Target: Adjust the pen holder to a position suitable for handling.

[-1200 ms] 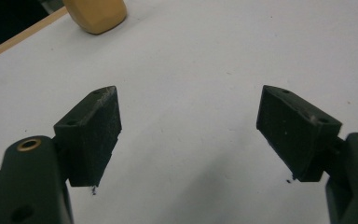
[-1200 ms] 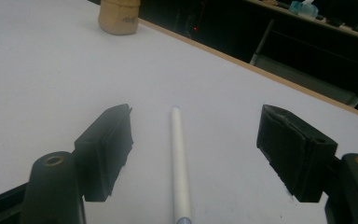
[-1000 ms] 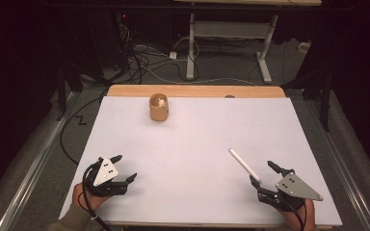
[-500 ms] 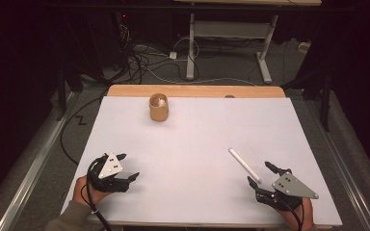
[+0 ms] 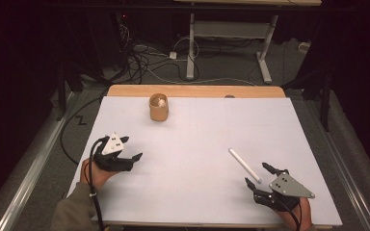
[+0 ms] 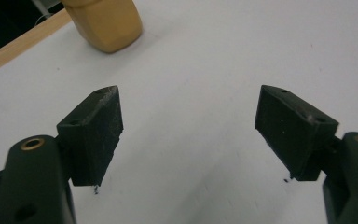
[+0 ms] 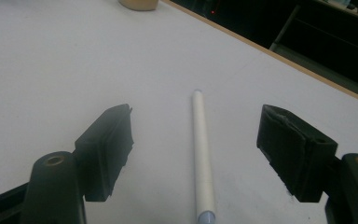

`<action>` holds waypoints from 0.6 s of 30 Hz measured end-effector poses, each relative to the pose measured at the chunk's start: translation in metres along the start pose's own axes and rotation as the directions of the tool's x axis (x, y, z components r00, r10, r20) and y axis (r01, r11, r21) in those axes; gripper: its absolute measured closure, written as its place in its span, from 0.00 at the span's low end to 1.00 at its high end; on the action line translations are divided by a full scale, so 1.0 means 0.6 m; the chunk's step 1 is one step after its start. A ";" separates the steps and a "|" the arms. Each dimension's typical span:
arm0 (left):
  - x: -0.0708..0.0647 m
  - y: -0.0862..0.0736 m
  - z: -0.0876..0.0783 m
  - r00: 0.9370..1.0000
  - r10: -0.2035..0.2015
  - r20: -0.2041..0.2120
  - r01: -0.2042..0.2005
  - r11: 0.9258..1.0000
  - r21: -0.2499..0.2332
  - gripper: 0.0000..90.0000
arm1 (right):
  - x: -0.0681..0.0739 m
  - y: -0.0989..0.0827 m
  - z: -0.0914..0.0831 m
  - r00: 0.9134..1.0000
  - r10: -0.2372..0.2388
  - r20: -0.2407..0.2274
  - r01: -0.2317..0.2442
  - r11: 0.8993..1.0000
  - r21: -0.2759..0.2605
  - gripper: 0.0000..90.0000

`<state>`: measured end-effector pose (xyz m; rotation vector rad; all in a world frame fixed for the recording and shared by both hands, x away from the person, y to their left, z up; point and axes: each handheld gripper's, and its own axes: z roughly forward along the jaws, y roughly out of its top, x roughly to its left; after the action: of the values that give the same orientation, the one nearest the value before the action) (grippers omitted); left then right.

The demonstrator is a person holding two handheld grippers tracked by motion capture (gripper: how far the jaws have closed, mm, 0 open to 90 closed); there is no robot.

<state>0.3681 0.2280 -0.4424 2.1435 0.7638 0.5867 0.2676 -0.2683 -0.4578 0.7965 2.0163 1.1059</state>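
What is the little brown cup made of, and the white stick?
The cup looks like wood: matte tan with a pale inside, though no grain shows, so smooth plastic is possible. The white stick looks like plastic or rolled paper: smooth, evenly white, slightly shiny, with a bluish tip at its near end. I can't tell which.

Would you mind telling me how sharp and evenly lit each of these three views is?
High view: the white table sheet is bright and fairly sharp, the room behind very dark. Left gripper view: the wooden cup is soft, lighting even. Right gripper view: the white stick looks clear, its far background dark.
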 end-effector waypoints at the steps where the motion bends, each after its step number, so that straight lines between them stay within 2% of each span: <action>1: 0.007 0.009 0.005 1.000 -0.009 -0.003 0.009 1.000 -0.008 0.26 | 0.000 0.000 0.000 1.000 0.000 0.002 0.000 1.000 0.000 0.30; 3: 0.021 0.029 0.016 1.000 -0.023 -0.002 0.023 0.999 -0.023 0.26 | -0.001 -0.001 0.000 1.000 0.002 0.004 -0.002 1.000 0.000 0.30; 9: 0.051 0.086 0.062 0.998 -0.046 -0.038 0.045 0.999 -0.016 0.26 | -0.001 -0.002 0.002 1.000 -0.002 0.002 0.002 1.000 0.001 0.30; 10: 0.056 0.093 0.071 0.998 -0.046 -0.044 0.046 0.999 -0.016 0.26 | -0.001 -0.002 0.002 1.000 0.000 0.002 0.000 1.000 0.000 0.30; 15: 0.076 0.125 0.115 0.993 -0.098 -0.066 0.096 0.995 -0.034 0.25 | 0.000 -0.002 0.003 1.000 -0.004 -0.001 0.004 1.000 -0.003 0.30; 18: 0.084 0.143 0.142 0.991 -0.111 -0.071 0.109 0.994 -0.026 0.25 | 0.000 -0.003 0.003 1.000 -0.004 -0.004 0.004 1.000 -0.004 0.30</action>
<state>0.4849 0.1742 -0.4180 2.0542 0.9053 0.6148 0.2686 -0.2681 -0.4602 0.7881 2.0170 1.1097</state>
